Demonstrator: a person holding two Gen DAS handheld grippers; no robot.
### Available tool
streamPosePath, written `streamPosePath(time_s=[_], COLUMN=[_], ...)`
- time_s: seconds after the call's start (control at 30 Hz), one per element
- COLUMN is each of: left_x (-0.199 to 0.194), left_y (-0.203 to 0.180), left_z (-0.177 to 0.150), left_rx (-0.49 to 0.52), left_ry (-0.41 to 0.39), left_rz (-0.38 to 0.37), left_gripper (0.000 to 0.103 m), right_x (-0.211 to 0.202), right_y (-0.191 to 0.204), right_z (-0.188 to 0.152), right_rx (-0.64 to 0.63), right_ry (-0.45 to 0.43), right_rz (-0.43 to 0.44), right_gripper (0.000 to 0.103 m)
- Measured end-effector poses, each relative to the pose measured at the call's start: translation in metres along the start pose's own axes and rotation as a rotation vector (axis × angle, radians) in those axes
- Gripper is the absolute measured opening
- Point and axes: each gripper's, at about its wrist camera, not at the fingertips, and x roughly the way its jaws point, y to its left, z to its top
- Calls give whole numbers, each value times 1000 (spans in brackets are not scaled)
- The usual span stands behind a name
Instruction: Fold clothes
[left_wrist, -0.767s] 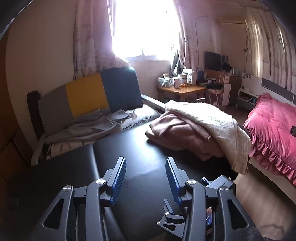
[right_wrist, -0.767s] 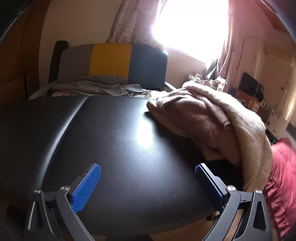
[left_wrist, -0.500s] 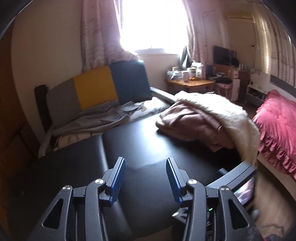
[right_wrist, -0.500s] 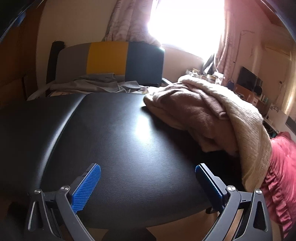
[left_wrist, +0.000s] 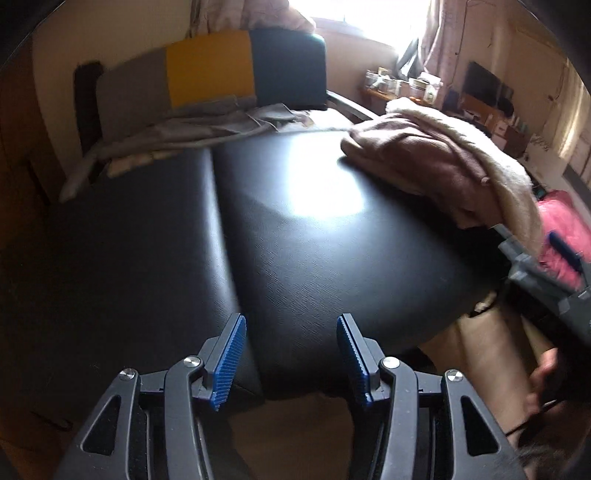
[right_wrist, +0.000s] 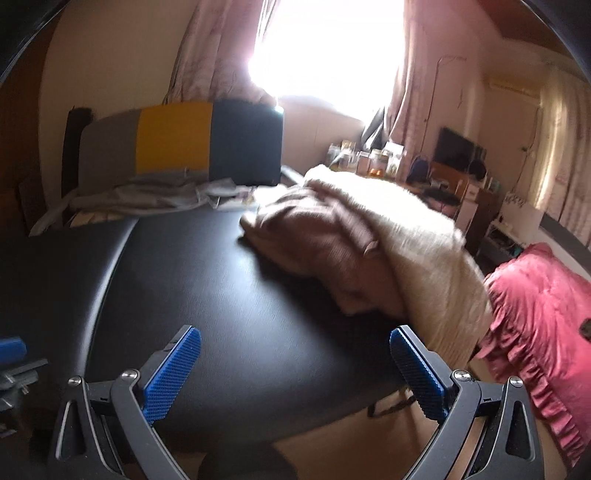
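- left gripper (left_wrist: 291, 352): dark grey linkage arms, silver screws, blue ribbed pads
- right gripper (right_wrist: 294, 363): same grey arms, silver screws, blue dotted pads

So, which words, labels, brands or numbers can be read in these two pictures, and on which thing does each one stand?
None can be read in either view.
Printed sheet behind the black padded table: any print too blurred.
Jars and boxes on the far desk: labels too small.
Brown garment, cream garment: no tag visible.
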Motion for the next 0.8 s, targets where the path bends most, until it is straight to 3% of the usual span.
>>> streamPosePath(time_s=[0.17,0.33,0.57,0.8], left_x=[-15,-16,27,70], left_y=[-13,-16,-23,-29], left_z=[10,26,17,2], left_rx=[80,104,90,115], left_ry=[-131,-156,-28,97], left_rz=[78,66,65,68], left_gripper=[52,52,52,52], right_x=[7,13,28,64], right_y=[-24,-33,-54,-63], right_z=[24,36,36,26], right_rx=[112,113,192,158], right_ry=[11,-18,-9,121], right_rz=[46,-5,146,114], right_gripper=[103,103,103,103])
